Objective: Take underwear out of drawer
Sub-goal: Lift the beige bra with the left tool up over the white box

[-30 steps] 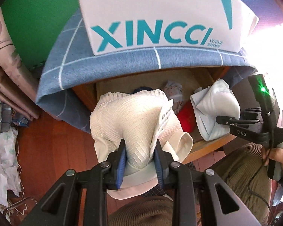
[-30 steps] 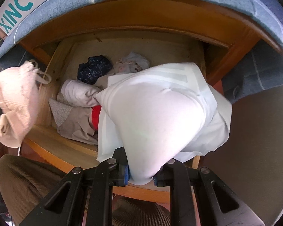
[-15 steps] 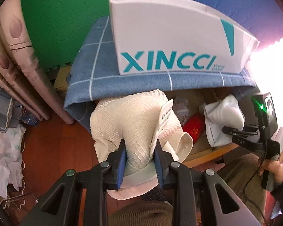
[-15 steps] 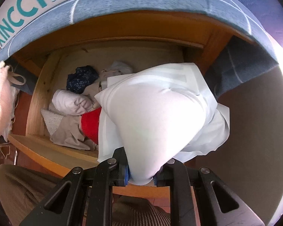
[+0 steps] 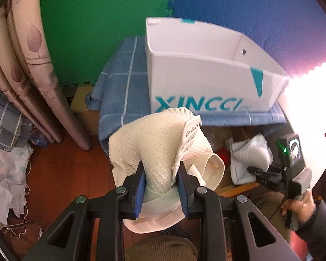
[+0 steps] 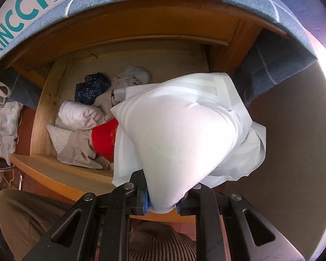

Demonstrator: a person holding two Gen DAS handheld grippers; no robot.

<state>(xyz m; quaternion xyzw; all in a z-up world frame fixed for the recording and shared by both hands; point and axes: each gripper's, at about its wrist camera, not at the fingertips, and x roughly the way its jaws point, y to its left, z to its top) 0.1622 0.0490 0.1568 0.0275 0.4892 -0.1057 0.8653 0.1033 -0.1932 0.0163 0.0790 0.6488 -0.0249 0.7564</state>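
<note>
My left gripper [image 5: 160, 171] is shut on a cream ribbed bra [image 5: 154, 143] and holds it raised in front of the open white XINCCI shoe box [image 5: 206, 71]. My right gripper [image 6: 163, 198] is shut on a white bra [image 6: 184, 130] and holds it above the open wooden drawer [image 6: 60, 174]; both also show in the left wrist view, the gripper [image 5: 263, 174] and the white bra [image 5: 250, 156]. Inside the drawer lie a red garment [image 6: 104, 139], a dark blue patterned one [image 6: 91, 87], a rolled white one [image 6: 78, 115] and a beige one [image 6: 78, 150].
The box stands on a blue checked cloth [image 5: 119, 100] that covers the drawer unit. Patterned curtains [image 5: 28, 65] hang at the left over a wooden floor [image 5: 63, 178]. Crumpled fabric [image 5: 4, 174] lies on the floor at the far left. My knees are below both grippers.
My left gripper has risen with the cream bra, so the box's open top now shows. My right gripper has lifted the white bra slightly and shifted right over the drawer.
</note>
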